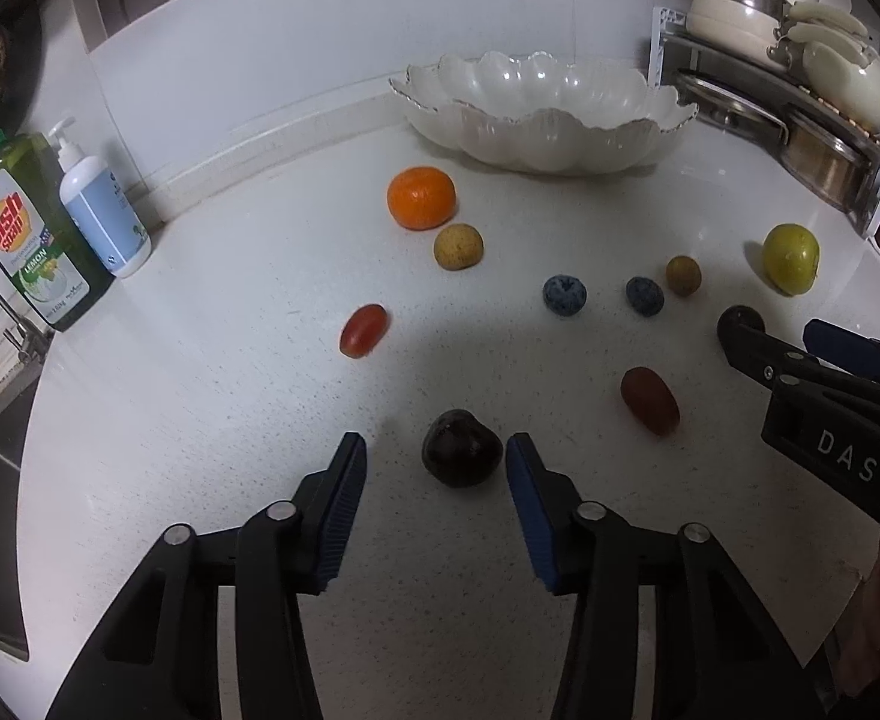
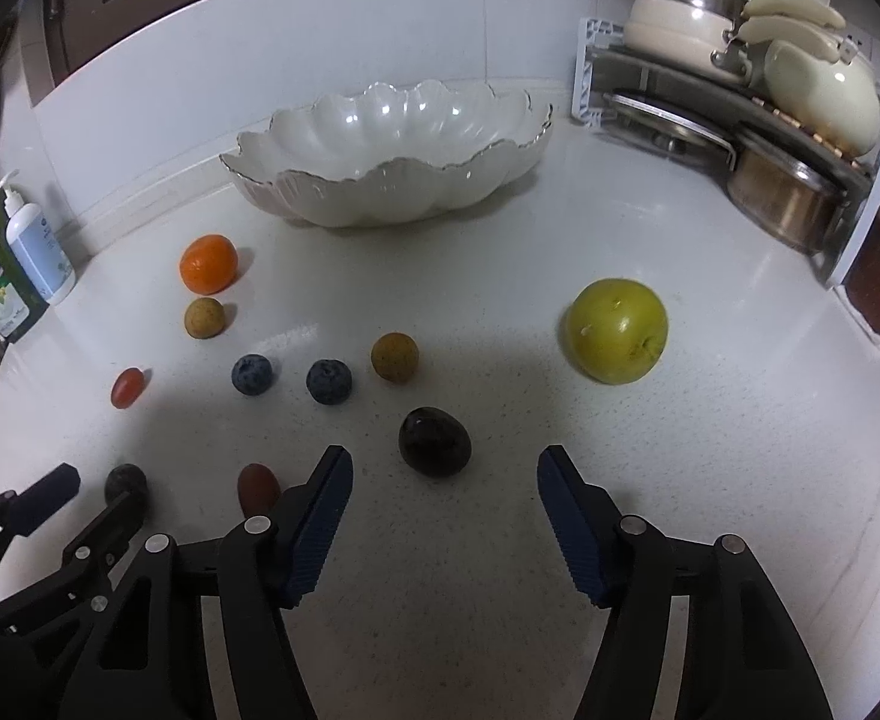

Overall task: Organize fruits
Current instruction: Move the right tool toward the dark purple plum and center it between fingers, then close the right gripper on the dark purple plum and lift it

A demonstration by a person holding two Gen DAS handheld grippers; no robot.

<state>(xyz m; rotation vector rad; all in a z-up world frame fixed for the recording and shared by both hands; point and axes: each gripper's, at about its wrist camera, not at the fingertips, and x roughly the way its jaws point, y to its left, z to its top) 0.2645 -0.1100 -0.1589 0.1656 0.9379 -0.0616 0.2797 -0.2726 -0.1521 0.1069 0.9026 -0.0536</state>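
Both fisheye views are dim and bluish, bent strongly at the edges with black corners. A broad soft shadow darkens the near table (image 1: 212, 360). Small glints shine inside the white bowl (image 2: 392, 138). Focus is fairly sharp throughout.

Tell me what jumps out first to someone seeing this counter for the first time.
A big white scalloped bowl sits empty at the back of the white counter, with small fruits scattered in front of it. Brightest are the orange mandarin at the left and the yellow-green fruit at the right. Nearest, each open tool frames a dark fruit without touching: the left tool one dark plum, the right tool another.
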